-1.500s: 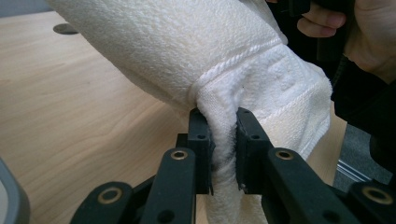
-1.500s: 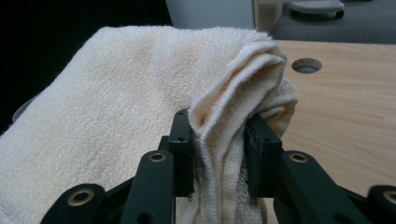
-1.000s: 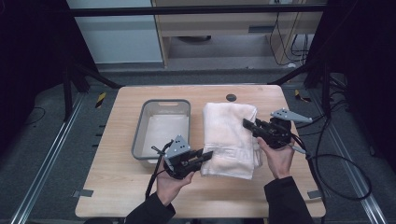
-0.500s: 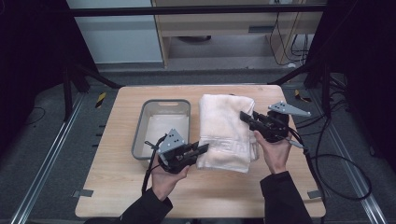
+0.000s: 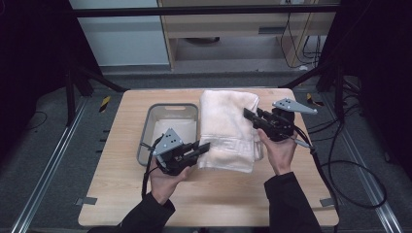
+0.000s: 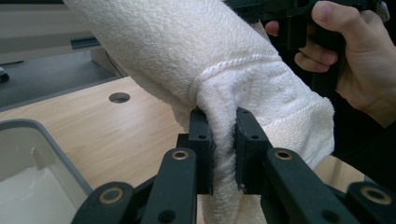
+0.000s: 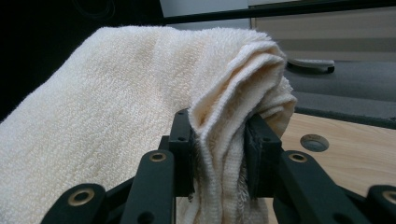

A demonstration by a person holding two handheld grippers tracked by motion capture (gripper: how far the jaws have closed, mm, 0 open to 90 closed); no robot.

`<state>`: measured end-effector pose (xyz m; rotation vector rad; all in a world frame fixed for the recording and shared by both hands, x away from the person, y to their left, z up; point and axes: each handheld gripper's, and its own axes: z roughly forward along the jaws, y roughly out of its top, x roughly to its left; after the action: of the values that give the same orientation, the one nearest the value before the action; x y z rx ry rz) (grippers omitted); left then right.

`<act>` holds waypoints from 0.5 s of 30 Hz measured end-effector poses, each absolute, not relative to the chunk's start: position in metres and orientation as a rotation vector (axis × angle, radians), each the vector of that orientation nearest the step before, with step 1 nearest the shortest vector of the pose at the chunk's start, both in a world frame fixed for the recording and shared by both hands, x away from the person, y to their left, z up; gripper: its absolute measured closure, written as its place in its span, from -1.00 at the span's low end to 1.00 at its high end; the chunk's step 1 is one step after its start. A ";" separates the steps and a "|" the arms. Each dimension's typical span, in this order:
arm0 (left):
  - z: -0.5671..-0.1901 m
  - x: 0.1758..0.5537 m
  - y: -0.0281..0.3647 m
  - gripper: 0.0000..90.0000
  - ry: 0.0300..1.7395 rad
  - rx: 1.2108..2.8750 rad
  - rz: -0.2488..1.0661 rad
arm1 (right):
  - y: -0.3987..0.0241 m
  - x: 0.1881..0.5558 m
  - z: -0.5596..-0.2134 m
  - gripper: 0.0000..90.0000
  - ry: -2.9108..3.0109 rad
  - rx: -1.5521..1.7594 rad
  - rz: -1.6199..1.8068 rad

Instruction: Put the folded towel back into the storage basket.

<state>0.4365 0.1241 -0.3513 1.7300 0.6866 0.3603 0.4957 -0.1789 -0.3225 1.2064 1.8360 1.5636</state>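
Overhead, a person seated at the bottom of the frame is holding a folded cream towel (image 5: pixel 227 128) with two grippers above a wooden table (image 5: pixel 121 194). At lower centre, the left gripper (image 5: pixel 204 147) is pinching the towel's near left corner; at centre right, the right gripper (image 5: pixel 248 115) is biting into the towel's right edge. Both are clamped on the cloth, their jaws pressing it into bunched folds. The towel is stretching from the table's far edge at upper centre toward the person, with its near end sagging between the two grips. Just to its left, a grey bin (image 5: pixel 145 133) is sitting on the table, a white sheet lying in its bottom.

Along the left gripper's own view, the left gripper (image 6: pixel 224 130) is squeezing a thick roll of towel (image 6: pixel 187 51) at lower centre, the fabric puckering above the black pads. At upper right of that frame, the right hand (image 6: pixel 359 56) is gripping the other tool's handle. The bin (image 6: pixel 56 149) is showing at lower left, its rim rounded, and a round hole is visible in the table (image 6: pixel 116 135) behind it.

Along the right gripper's view, the right gripper (image 7: pixel 219 135) is holding several stacked layers of towel (image 7: pixel 107 93), their hems standing up between the pads at centre. The table (image 7: pixel 355 154) is running across the lower right.
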 end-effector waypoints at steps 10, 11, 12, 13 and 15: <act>-0.345 0.438 0.133 0.75 0.687 1.708 0.376 | -0.169 0.499 -0.316 0.52 1.833 1.186 1.566; -0.344 0.438 0.135 0.75 0.687 1.705 0.381 | -0.167 0.500 -0.314 0.52 1.833 1.185 1.566; -0.343 0.438 0.136 0.75 0.688 1.702 0.383 | -0.166 0.500 -0.312 0.52 1.830 1.182 1.570; -0.343 0.438 0.137 0.75 0.687 1.701 0.384 | -0.164 0.501 -0.311 0.52 1.830 1.179 1.570; -0.341 0.438 0.139 0.75 0.688 1.696 0.388 | -0.160 0.502 -0.308 0.52 1.828 1.171 1.569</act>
<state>0.4378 0.1393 -0.3414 1.6957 0.6883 0.3876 0.5016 -0.1600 -0.3085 1.1706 1.8282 1.5693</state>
